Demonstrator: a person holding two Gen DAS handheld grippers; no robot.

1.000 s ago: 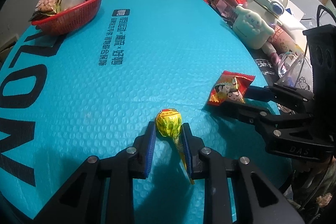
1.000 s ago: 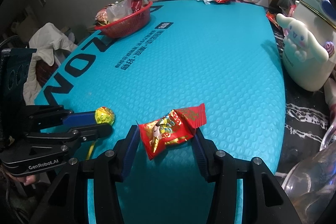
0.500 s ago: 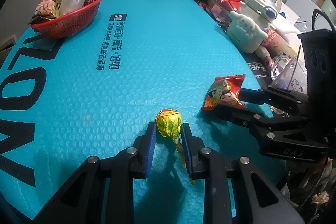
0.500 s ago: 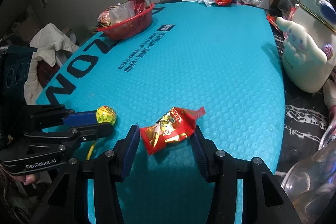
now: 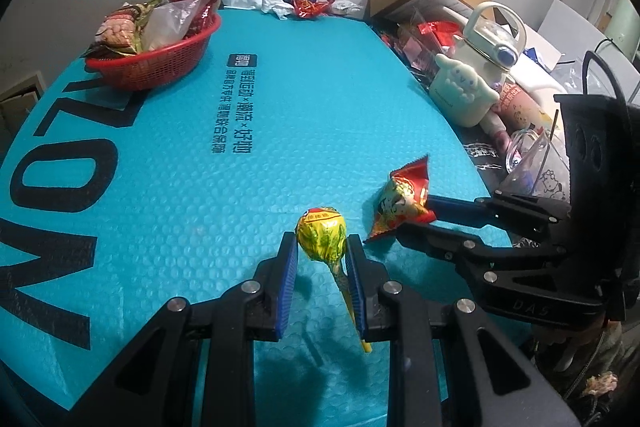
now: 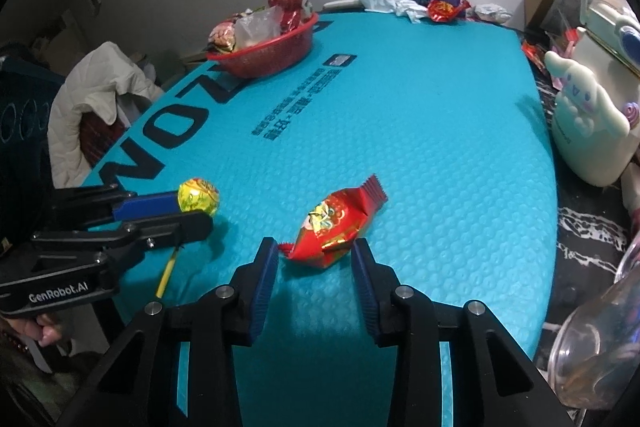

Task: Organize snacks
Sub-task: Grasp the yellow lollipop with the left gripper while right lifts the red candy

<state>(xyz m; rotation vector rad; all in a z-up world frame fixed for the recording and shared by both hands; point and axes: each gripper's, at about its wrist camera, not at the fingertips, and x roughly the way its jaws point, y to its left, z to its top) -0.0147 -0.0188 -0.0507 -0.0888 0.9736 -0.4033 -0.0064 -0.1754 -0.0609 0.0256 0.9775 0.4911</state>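
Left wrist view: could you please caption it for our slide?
Left gripper pinches a yellow-wrapped lollipop; right gripper holds a red foil snack packet.

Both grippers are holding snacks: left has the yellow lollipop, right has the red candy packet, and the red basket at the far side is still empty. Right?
Not quite: the red basket is not empty; the left wrist view shows several snack packets piled in it. The rest holds: the left gripper grips the yellow lollipop, and the right gripper holds the red candy packet.

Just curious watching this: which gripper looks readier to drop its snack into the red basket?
Probably the left gripper: it grips the lollipop squarely, and the red basket sits on its side.
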